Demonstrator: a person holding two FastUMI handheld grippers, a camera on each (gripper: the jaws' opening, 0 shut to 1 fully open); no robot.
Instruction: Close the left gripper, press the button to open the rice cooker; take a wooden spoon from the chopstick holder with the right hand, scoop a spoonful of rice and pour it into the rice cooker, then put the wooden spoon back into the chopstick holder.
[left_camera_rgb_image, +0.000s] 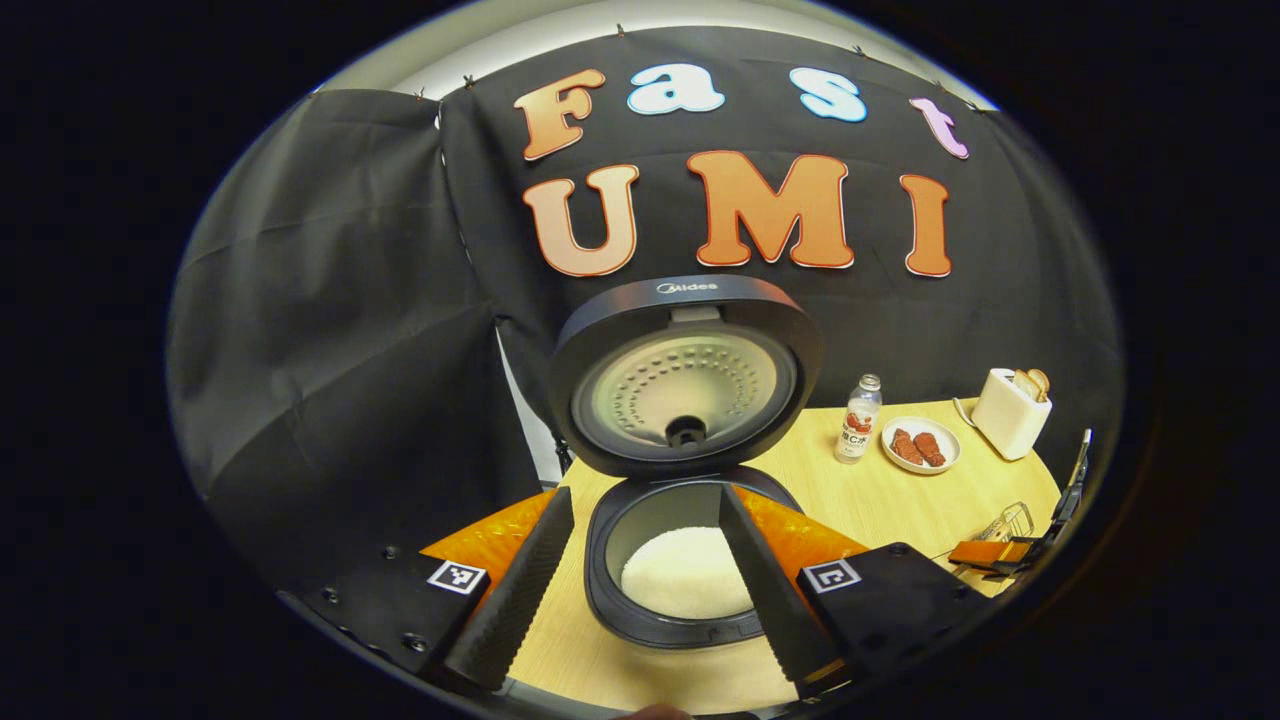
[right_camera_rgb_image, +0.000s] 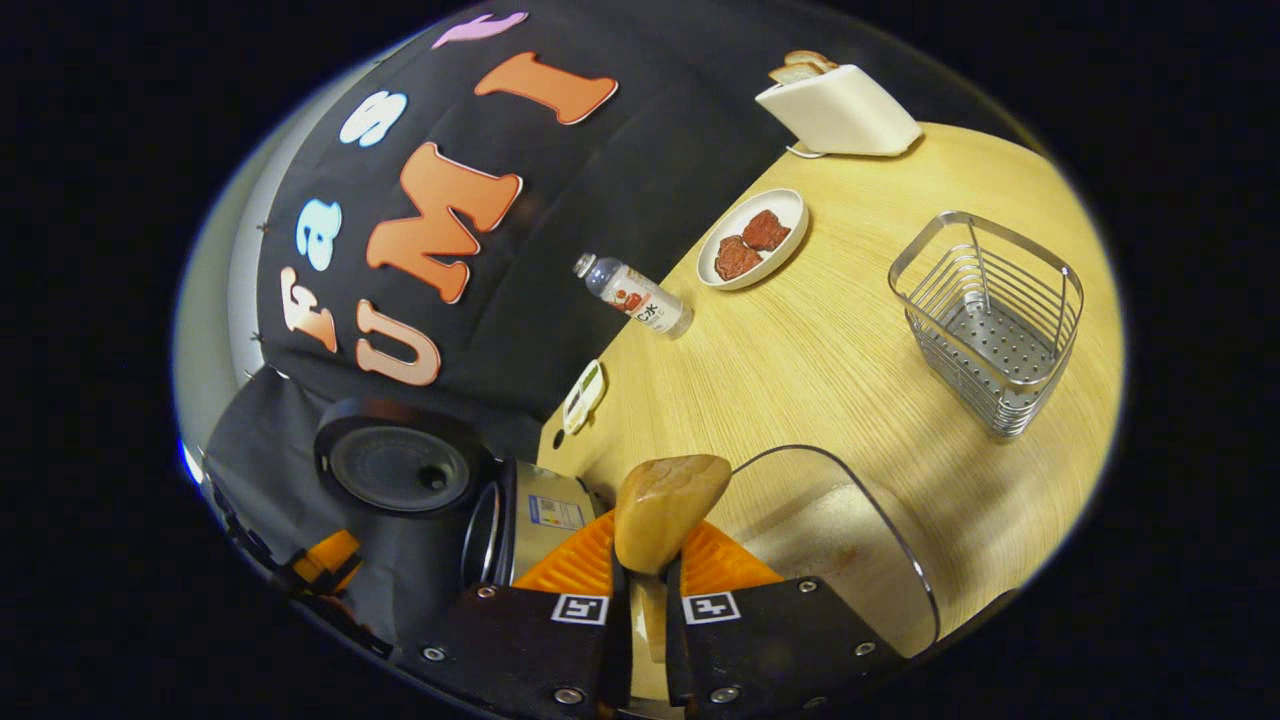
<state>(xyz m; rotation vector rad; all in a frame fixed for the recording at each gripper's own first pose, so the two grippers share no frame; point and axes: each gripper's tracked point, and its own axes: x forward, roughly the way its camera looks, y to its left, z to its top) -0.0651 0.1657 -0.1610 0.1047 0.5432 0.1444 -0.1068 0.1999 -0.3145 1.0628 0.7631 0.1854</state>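
The black rice cooker (left_camera_rgb_image: 690, 600) stands open in the left gripper view, its lid (left_camera_rgb_image: 685, 375) upright and white rice (left_camera_rgb_image: 685, 570) in the pot. My left gripper (left_camera_rgb_image: 645, 600) is open just in front of it, a finger on each side of the pot. In the right gripper view my right gripper (right_camera_rgb_image: 643, 572) is shut on the handle of a wooden spoon (right_camera_rgb_image: 668, 508), whose bowl sticks up past the fingertips. The wire chopstick holder (right_camera_rgb_image: 990, 320) stands apart to the right on the table. The cooker (right_camera_rgb_image: 400, 465) lies to the left.
A clear glass bowl (right_camera_rgb_image: 850, 470) sits right beside the spoon. Farther back on the wooden table (right_camera_rgb_image: 800, 370) are a small bottle (right_camera_rgb_image: 635, 295), a plate of red food (right_camera_rgb_image: 752, 240) and a white toaster (right_camera_rgb_image: 840, 110). The right gripper (left_camera_rgb_image: 1010, 550) is at the far right edge.
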